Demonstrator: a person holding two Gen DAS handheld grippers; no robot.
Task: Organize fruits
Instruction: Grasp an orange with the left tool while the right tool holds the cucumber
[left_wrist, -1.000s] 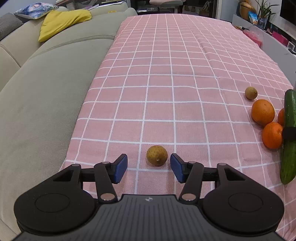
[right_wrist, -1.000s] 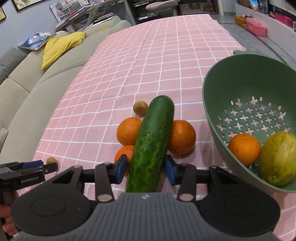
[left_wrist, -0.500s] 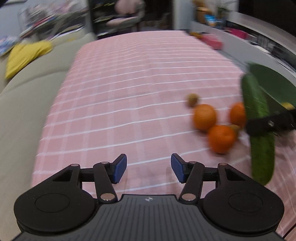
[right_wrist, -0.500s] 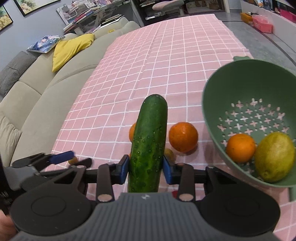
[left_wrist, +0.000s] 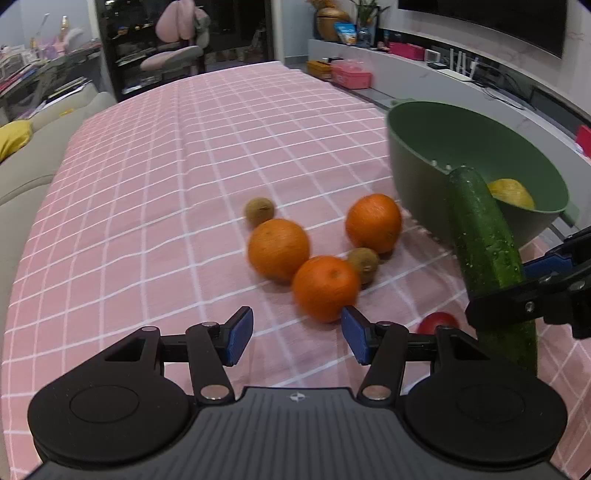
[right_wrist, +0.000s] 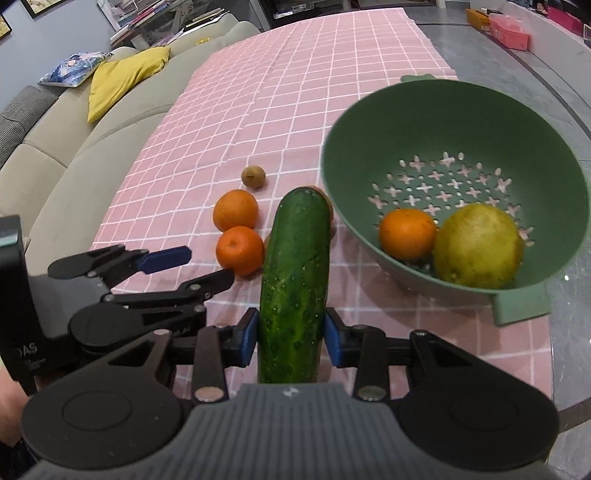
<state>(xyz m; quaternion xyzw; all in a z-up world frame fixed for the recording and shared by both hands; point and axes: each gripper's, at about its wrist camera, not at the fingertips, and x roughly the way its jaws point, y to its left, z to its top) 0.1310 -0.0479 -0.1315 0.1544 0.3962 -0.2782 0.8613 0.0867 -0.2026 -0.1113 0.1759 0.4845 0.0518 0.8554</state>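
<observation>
The right gripper (right_wrist: 289, 341) points steeply down over the near edge of the counter (right_wrist: 266, 92), its blue pads pressed against both sides of the cucumber (right_wrist: 295, 280). The cucumber is held near its lower end and sticks up and away from the jaws, its far tip reaching toward the near left rim of the green colander (right_wrist: 454, 110). In the left wrist view the same cucumber (left_wrist: 484, 240) is lifted clear of the pink checked cloth (left_wrist: 221, 147), leaning against nothing.

The left gripper (left_wrist: 297, 338) also tilts downward, just left of the right one; a bit of the hand behind it shows at the near left corner. Its jaws stand about half open with nothing between them, hovering just near of a cluster of three oranges (left_wrist: 279, 248) and two small brown fruits (left_wrist: 259, 211). The closest orange (left_wrist: 326, 288) sits almost at the right pad's tip. A small red fruit (left_wrist: 437, 322) peeks out beside the right finger.

Inside the colander lie an orange (right_wrist: 408, 233) and a large yellow-green citrus (right_wrist: 478, 245), touching each other.
</observation>
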